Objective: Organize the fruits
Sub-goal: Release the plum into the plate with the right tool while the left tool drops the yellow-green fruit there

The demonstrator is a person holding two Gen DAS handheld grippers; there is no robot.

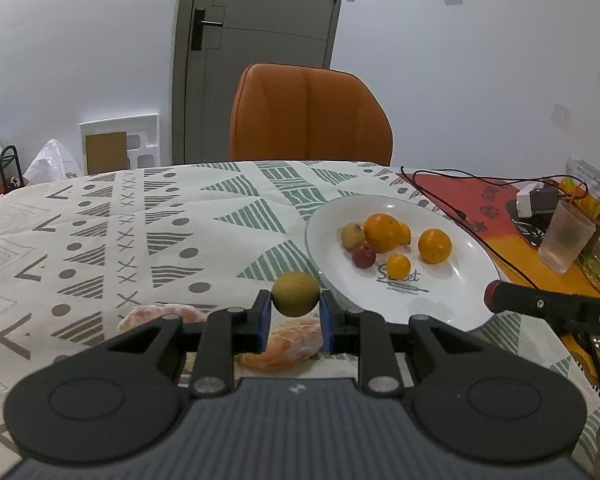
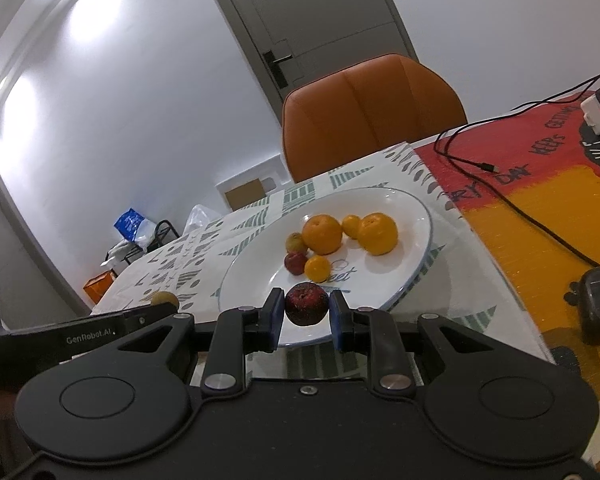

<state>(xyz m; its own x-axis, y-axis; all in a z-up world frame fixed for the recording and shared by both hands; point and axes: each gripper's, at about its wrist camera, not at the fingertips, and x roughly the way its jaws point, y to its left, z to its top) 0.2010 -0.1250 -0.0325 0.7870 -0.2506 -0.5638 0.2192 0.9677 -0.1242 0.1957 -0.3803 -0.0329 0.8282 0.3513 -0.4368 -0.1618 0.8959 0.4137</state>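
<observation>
OK, both grippers loaded. Left gripper (image 1: 295, 312) is clamped on a small green-brown fruit (image 1: 295, 294), blue pads (image 1: 265, 316) touching it on both sides, held above the tablecloth (image 1: 140, 220) just left of the plate (image 1: 476, 256) rim. Peel scraps (image 1: 288, 348) lie on the cloth under and behind the fingers.

Right gripper (image 2: 307, 316) is pinching a dark red fruit (image 2: 306, 304), held over the near rim of the plate (image 2: 416, 216). From the left view only its red tip and black finger (image 1: 540, 304) show at the right edge, over the plate's near-right rim. From the right view the left gripper's side (image 2: 100, 330) sits just beside on the left, the green-brown fruit (image 2: 165, 299) peeking above it.

On the plate: two big oranges (image 2: 322, 234) (image 2: 377, 234), two small ones (image 2: 318, 269) (image 2: 352, 226), a small red fruit (image 2: 295, 263) and a yellow-green one (image 2: 296, 243), bunched left of centre, mostly touching. Blue script print on the plate bottom, partly hidden.

Beyond: orange chair (image 1: 310, 114) at the far table edge, grey door (image 1: 256, 40) behind it. Right side of the table has a red-orange mat (image 2: 540, 184) with a black cable (image 2: 512, 200) across it, and a frosted cup (image 1: 566, 236).
</observation>
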